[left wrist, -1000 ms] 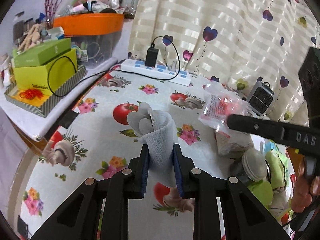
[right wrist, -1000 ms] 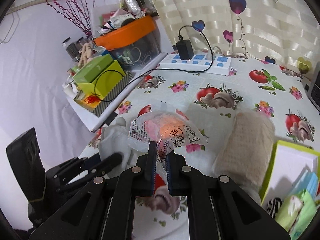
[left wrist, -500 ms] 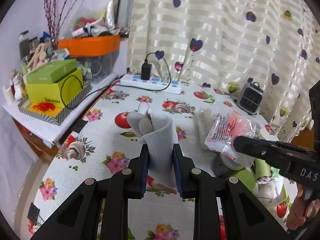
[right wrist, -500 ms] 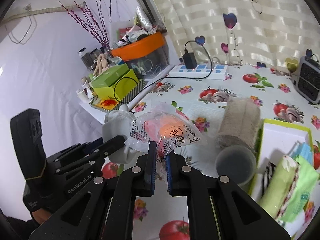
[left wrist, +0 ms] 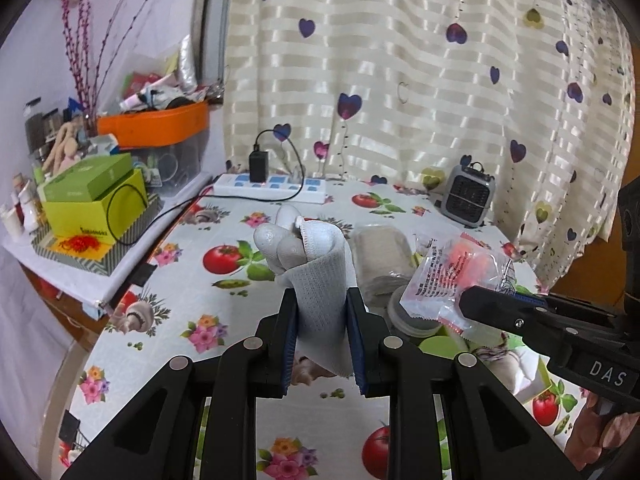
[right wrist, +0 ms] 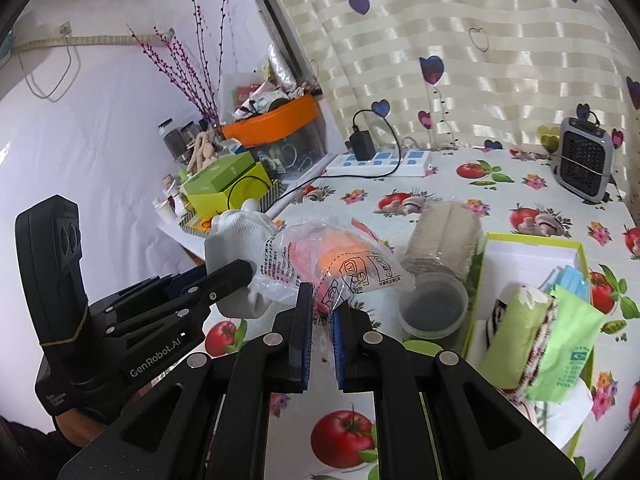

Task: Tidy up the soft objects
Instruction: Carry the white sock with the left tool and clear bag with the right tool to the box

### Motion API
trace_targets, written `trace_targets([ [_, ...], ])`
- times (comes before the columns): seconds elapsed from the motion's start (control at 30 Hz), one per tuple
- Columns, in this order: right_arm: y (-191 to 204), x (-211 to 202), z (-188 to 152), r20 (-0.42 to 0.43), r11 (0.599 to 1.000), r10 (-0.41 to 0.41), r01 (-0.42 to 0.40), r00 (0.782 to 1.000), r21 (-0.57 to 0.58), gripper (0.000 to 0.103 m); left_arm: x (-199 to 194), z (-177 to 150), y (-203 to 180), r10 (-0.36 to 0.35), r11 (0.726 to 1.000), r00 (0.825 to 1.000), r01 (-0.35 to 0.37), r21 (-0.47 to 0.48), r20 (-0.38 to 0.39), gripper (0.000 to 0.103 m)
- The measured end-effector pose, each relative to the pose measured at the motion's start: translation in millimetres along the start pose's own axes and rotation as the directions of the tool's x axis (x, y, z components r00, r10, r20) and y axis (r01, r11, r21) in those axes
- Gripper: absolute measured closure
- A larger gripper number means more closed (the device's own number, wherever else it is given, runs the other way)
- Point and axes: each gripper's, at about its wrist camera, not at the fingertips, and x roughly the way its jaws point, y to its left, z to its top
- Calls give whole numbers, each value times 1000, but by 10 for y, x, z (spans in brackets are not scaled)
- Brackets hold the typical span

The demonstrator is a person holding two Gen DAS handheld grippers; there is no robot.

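While the left gripper clamps a limp white knit glove mid-body, the right gripper pinches a crinkly clear plastic packet by its slippery edge.

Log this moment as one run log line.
left gripper: shut on glove | right gripper: shut on packet | both off table

It was a lived-in room of a home. The counter wore an oilcloth printed with tomatoes, mushrooms and flowers, and a striped cream curtain with heart shapes hung behind it. A small grey fan heater and a power strip with a charger stood at the back. Beside it a cloth-covered shelf held green gift boxes, jars, dried purple twigs and an orange-lidded bin of odds and ends.
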Motion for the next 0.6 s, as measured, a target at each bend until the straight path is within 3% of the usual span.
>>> trace_targets([
  [0.4, -276, -245, -78, 45, 998, -22, 20, 999, 58, 94, -6, 45, -308, -48, 998, 999, 48, 41, 8, 81],
  [0.6, -482, -388, -103, 70, 993, -54, 47, 996, 104, 94, 22, 51, -407, -158, 987, 987, 157, 29, 7, 81],
])
